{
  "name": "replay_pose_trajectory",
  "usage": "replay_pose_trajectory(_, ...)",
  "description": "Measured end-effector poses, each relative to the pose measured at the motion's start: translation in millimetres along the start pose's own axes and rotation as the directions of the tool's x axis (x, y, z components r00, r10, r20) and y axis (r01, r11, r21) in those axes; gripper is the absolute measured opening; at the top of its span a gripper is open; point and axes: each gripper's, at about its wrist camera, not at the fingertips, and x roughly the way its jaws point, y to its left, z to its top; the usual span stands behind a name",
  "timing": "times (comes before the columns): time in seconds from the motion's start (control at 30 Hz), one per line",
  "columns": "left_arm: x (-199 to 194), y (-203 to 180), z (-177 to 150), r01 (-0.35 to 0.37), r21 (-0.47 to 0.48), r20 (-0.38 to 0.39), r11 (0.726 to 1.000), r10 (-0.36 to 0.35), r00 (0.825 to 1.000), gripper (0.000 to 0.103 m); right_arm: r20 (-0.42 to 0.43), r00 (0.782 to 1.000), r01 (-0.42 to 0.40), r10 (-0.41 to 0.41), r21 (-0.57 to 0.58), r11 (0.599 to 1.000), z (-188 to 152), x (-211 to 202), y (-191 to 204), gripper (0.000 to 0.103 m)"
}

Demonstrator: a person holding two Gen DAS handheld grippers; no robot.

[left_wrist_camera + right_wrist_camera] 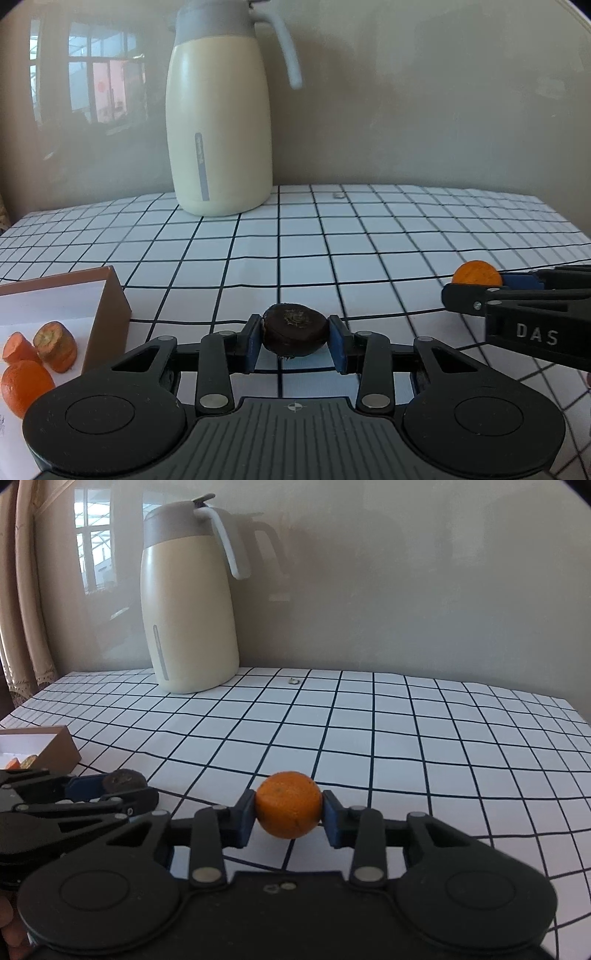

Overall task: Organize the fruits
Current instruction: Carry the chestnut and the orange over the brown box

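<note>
My left gripper (295, 341) is shut on a dark brown round fruit (295, 334), held just above the checked tablecloth. My right gripper (289, 806) is shut on a small orange (289, 805). In the left wrist view the right gripper (476, 286) shows at the right with the orange (476, 273). In the right wrist view the left gripper (122, 786) shows at the left with the dark fruit (123, 780). A brown box (107, 314) at the left holds an orange (24, 386) and two carrot pieces (55, 345).
A tall cream and grey thermos jug (218, 122) stands at the back of the table (369, 240), also in the right wrist view (188, 602). A small pale scrap (338, 196) lies near the wall. A curtain (18, 609) hangs at the far left.
</note>
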Motion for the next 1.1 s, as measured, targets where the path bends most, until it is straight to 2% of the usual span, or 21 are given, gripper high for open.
replay_pose_trajectory(0.4,-61,-8,-5,0.024,0.046,0.092,0.999,-0.028,0.995,0.038,0.055,0.998,0.022,-0.024,0.038,0.999,-20,-55,-5,0.029)
replay_pose_trajectory(0.67,-107,-3,-29,0.018,0.046,0.128,0.999,-0.024,0.992,0.038,0.09,0.996,0.005,-0.007,0.029,1.0,-38,-91,3,0.029)
replay_pose_trajectory(1.1,-172,22,-57,-0.053,0.067,0.215,0.996,0.037,0.976,0.038,0.116,0.991,-0.06,0.063,-0.028,0.998,-63,-136,42,0.029)
